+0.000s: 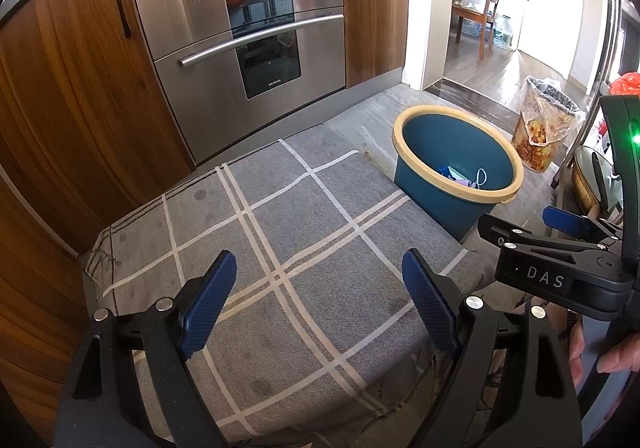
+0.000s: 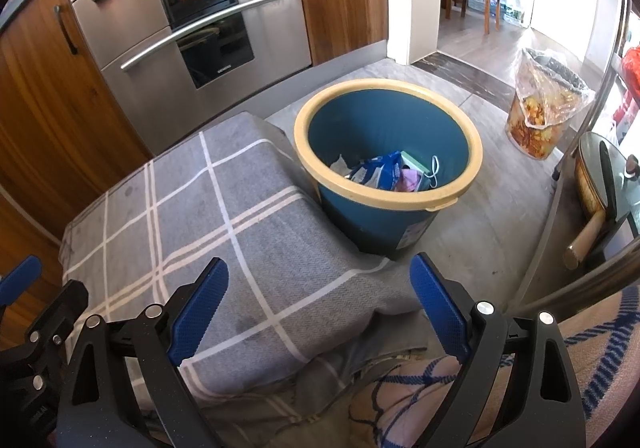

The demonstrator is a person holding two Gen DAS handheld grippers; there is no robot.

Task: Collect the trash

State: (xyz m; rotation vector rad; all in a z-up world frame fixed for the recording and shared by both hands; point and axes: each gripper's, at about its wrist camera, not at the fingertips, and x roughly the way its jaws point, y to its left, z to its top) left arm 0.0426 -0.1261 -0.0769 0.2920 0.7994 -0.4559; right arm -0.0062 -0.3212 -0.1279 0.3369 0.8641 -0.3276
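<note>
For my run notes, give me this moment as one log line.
left gripper: open, empty | right gripper: open, empty | blue bin: holds trash | grey checked cloth: no trash on it

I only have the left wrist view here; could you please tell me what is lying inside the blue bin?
Observer: In the right wrist view the blue bin holds a crumpled blue-and-white wrapper, something pale purple and a white loop.
Operator: Thank you. Is the right hand-held gripper carrying anything?
Observer: No. The right hand-held gripper is open with nothing between its fingers.
Operator: And what lies beneath it?
Observer: The grey checked cloth, and at lower right a blue-and-white patterned fabric that your view lacks.
</note>
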